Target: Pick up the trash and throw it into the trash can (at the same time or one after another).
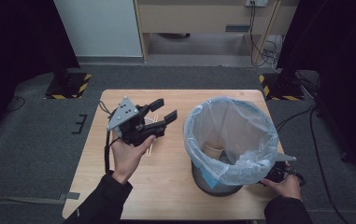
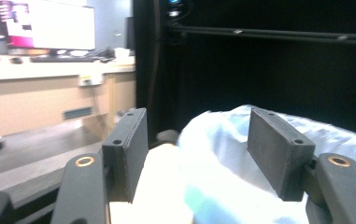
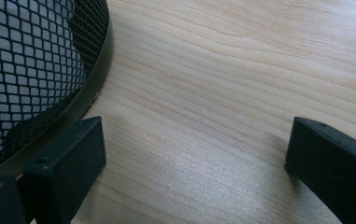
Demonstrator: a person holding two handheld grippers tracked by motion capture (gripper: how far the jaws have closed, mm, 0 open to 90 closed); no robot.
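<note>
A black mesh waste bin [image 1: 217, 184] lined with a pale blue plastic bag [image 1: 231, 133] stands on the right half of the wooden table [image 1: 166, 186]. Something tan [image 1: 211, 148] lies inside the bag. My left gripper [image 1: 165, 108] is held above the table just left of the bin, its jaws open and pointing at the bag. In the left gripper view the gripper [image 2: 203, 154] has nothing between its pads, and the bag [image 2: 227, 172] fills the space ahead. My right gripper [image 3: 194, 158] sits low on the table, open, with its left pad [image 3: 73, 158] beside the bin's mesh wall [image 3: 31, 70].
Thin wooden sticks [image 1: 150, 148] lie on the table under the left hand. The person's right hand [image 1: 285, 184] rests at the bin's near right side, close to the table's edge. A desk with a monitor [image 2: 49, 25] stands beyond the table.
</note>
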